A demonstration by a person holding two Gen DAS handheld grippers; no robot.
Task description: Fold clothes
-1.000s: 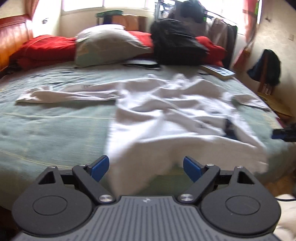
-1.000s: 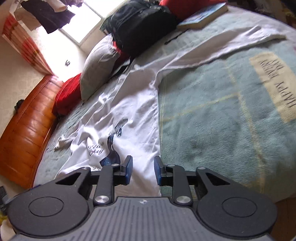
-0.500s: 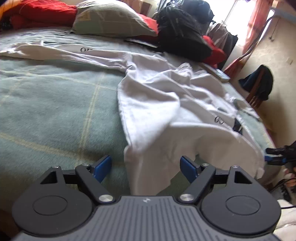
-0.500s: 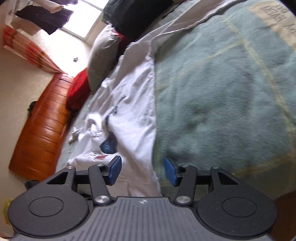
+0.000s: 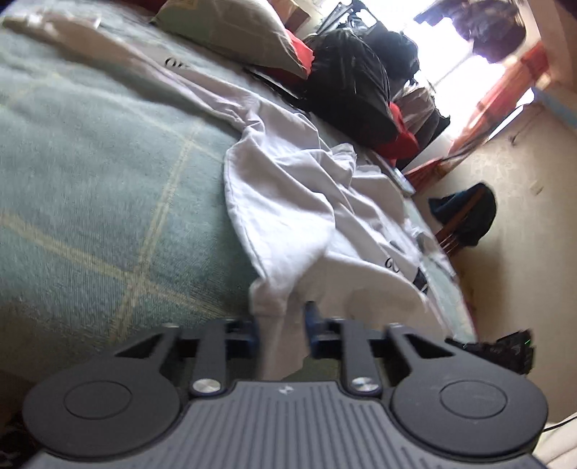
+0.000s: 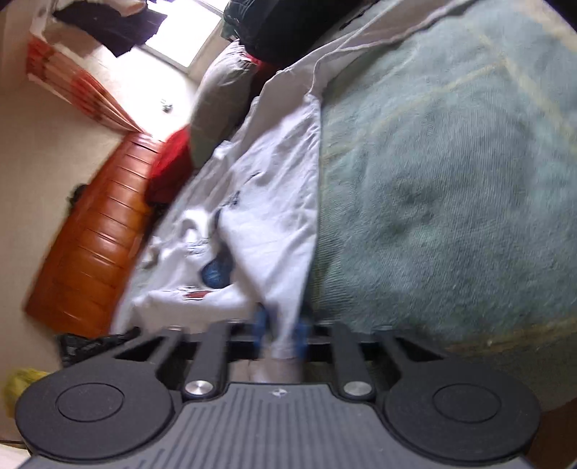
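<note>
At bed edge (image 5: 108,231) — shirt hem (image 5: 274,306) (white) pinched.

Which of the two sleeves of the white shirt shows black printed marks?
The sleeve stretched toward the grey pillow, in the left wrist view; black marks show on it, the other sleeve looks plain.

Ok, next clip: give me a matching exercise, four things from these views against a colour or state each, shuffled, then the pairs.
Things:
1. left gripper
2. blanket
3. backpack
4. headboard

Colours or states:
A. black
B. orange-brown wood
C. green with pale lines
D. closed on the white shirt's hem

Pairs: 1-D, 2-C, 3-A, 4-B
</note>
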